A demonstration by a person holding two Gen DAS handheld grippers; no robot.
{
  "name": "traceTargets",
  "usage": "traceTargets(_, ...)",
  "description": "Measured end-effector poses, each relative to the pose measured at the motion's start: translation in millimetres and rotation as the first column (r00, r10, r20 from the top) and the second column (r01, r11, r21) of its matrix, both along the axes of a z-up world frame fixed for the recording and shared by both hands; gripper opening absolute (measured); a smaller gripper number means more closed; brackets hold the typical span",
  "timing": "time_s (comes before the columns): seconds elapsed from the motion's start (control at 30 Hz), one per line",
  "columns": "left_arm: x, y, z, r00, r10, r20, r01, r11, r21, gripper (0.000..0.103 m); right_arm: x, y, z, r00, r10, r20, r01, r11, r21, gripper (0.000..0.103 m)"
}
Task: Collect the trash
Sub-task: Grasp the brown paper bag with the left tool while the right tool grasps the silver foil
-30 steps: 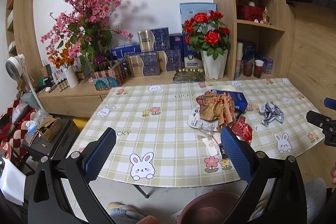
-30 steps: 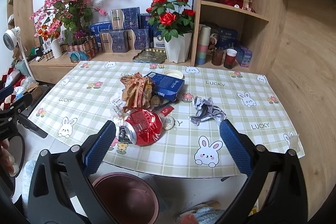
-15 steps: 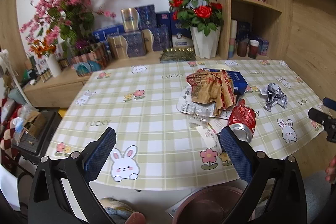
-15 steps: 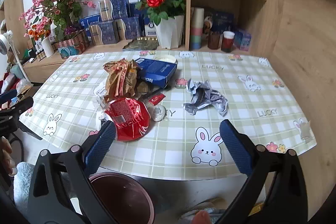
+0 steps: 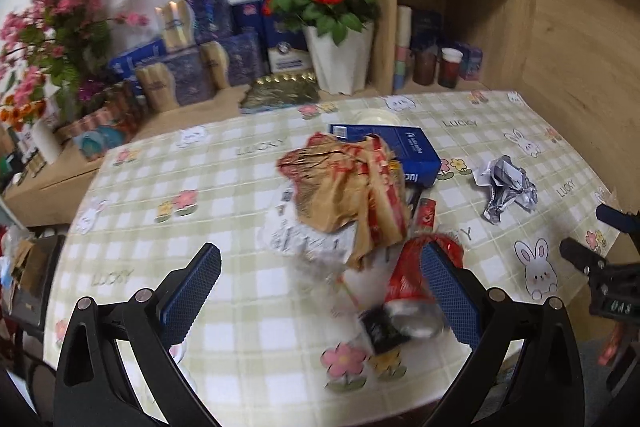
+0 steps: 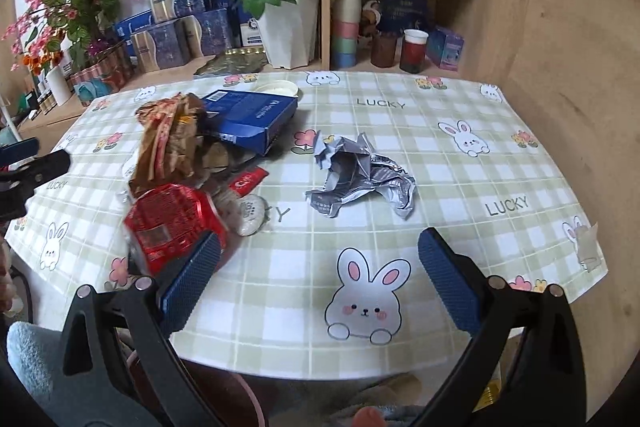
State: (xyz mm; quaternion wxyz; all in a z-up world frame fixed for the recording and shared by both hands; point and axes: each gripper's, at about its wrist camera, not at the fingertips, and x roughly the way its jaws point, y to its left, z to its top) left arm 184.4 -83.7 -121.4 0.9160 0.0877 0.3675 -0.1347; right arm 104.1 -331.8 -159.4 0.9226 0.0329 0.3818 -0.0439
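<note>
Grippers closed in on the counter trash, left near can, right near foil; jaws wide, nothing grabbed.

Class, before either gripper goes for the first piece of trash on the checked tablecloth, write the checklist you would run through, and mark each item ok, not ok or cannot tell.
1. Left gripper open and empty: ok.
2. Right gripper open and empty: ok.
3. Crushed red can within the left gripper's line: ok, close by its right finger.
4. Crumpled silver wrapper lies apart from the pile: ok.
5. Brown paper bag free to lift alone: not ok, it overlaps the blue box.
6. Bin ready below the table edge: cannot tell.
</note>
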Motion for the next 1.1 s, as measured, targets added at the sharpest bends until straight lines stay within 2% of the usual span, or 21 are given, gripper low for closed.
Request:
traceTargets(0.4,97.8,-48.8,-40.6,0.993,0.006,-0.118,-0.004,1.0,0.012,0.098,38.1,-32.6,-27.4,0.999,-0.037,-0.024,0.038,0.998,0.042,0.097)
traceTargets(0.53,114.0,-54.8,-52.5,0.99,0.011,-0.14,-0.008,1.0,0.018,0.098,47.1,-34.1,-32.5,0.999,-0.022,-0.025,0.023,0.999,0.027,0.097)
traceTargets(0.67,121.6,-52.5,-56.4,0.988,-0.013,-0.153,0.008,0.999,-0.035,0.095,57.0,-34.9,-36.3,0.999,-0.015,-0.039,0.015,1.0,-0.002,0.097)
traceTargets(0.73,120.6,-50.2,-55.1,0.988,-0.037,-0.151,0.028,0.998,-0.062,0.072,62.6,-36.5,-37.3,0.999,-0.011,-0.04,0.011,1.0,-0.007,0.097)
traceTargets(0.77,120.2,-49.0,-54.2,0.987,-0.04,-0.153,0.03,0.997,-0.068,0.071,64.6,-36.8,-37.5,0.999,-0.01,-0.038,0.009,1.0,-0.009,0.097)
traceTargets(0.83,117.7,-46.5,-51.5,0.987,-0.05,-0.153,0.036,0.995,-0.096,0.054,71.6,-37.8,-37.8,0.999,-0.005,-0.035,0.004,1.0,-0.021,0.097)
traceTargets(0.93,115.4,-37.8,-44.0,0.986,-0.065,-0.151,0.044,0.989,-0.139,0.04,79.4,-36.3,-38.0,1.0,0.005,-0.028,-0.006,0.999,-0.051,0.097)
traceTargets(1.0,113.1,-32.2,-38.5,0.988,-0.07,-0.14,0.049,0.988,-0.148,0.034,84.5,-35.3,-37.7,1.0,0.016,-0.023,-0.018,0.997,-0.08,0.097)
traceTargets(1.03,112.1,-29.7,-35.8,0.988,-0.076,-0.133,0.055,0.986,-0.155,0.01,85.9,-35.0,-38.1,1.0,0.019,-0.021,-0.021,0.996,-0.089,0.097)
traceTargets(1.07,111.2,-27.7,-32.8,0.988,-0.081,-0.129,0.06,0.986,-0.156,0.004,89.0,-34.5,-38.7,0.999,0.027,-0.019,-0.029,0.994,-0.106,0.097)
traceTargets(1.1,110.6,-26.5,-30.9,0.99,-0.07,-0.122,0.052,0.989,-0.141,0.004,91.2,-34.2,-39.4,0.999,0.031,-0.02,-0.033,0.993,-0.114,0.097)
